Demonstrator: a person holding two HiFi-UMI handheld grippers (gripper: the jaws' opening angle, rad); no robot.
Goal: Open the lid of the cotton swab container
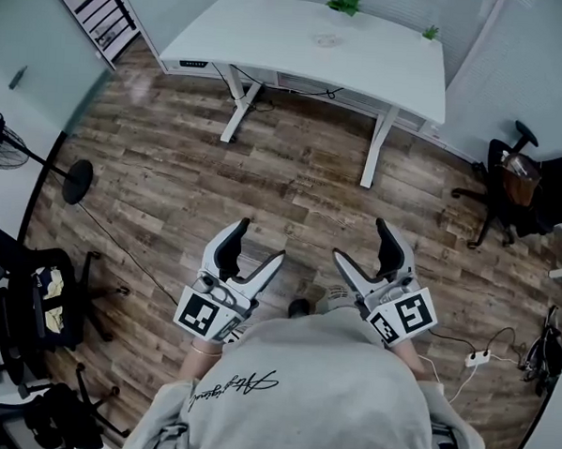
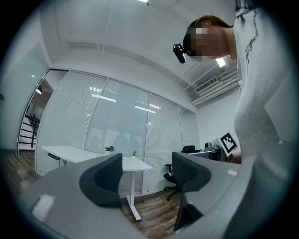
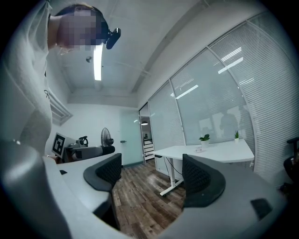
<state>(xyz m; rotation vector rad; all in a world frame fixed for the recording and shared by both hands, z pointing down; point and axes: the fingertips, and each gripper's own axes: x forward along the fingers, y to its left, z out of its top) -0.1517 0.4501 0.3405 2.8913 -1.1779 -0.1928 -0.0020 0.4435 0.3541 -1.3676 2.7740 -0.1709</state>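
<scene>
Open wood floor stretches between me and the white desk, with 2 office chairs well apart at either side. I hold both claws low by my torso, pointing forward. The left gripper and right gripper are spread and empty. A small clear container sits on the desk's far middle, too small to tell its lid.
</scene>
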